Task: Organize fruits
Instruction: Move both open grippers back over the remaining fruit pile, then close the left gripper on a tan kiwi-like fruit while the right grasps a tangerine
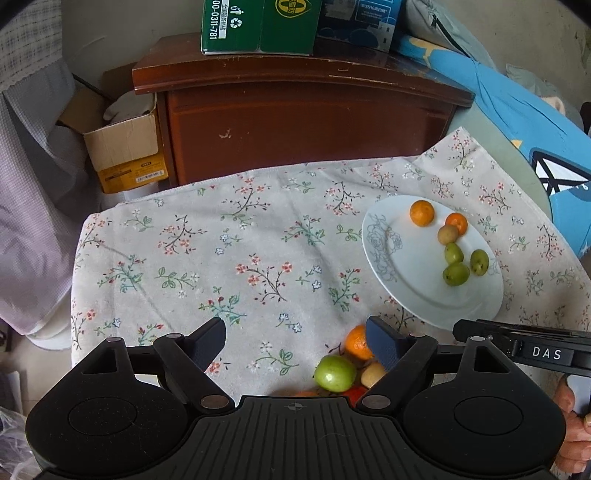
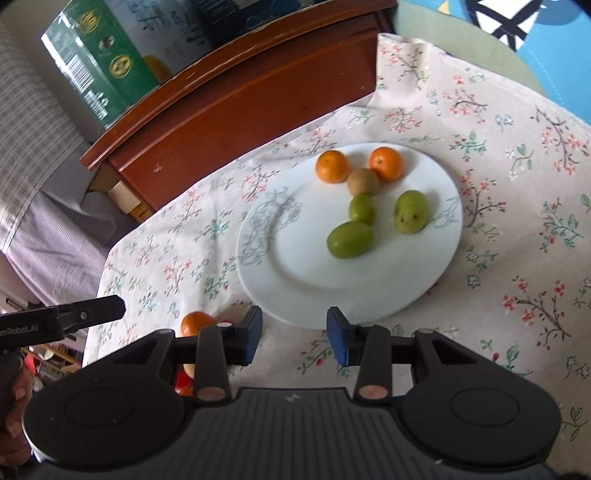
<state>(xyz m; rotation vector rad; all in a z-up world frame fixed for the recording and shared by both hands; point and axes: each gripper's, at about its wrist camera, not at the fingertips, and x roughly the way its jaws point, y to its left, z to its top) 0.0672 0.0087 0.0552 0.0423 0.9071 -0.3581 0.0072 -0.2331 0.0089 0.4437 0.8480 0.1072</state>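
A white plate (image 1: 402,280) (image 2: 295,273) lies on the floral cloth and holds two tangerines (image 2: 331,166), a small brown fruit (image 2: 362,181) and three green fruits (image 2: 349,239). My left gripper (image 1: 295,343) is open above the cloth. Just under its right finger lie loose fruits: a tangerine (image 1: 356,342), a green fruit (image 1: 335,373), a small brown fruit (image 1: 373,373) and something red, partly hidden. My right gripper (image 2: 294,338) is open and empty just before the plate's near rim. The loose tangerine (image 2: 195,322) shows to its left.
A dark wooden cabinet (image 1: 303,122) stands behind the table with green and blue boxes (image 1: 258,26) on top. An open cardboard box (image 1: 122,147) sits to its left. A blue cushion (image 1: 517,122) lies at the right. The floral cloth (image 1: 221,258) covers the table.
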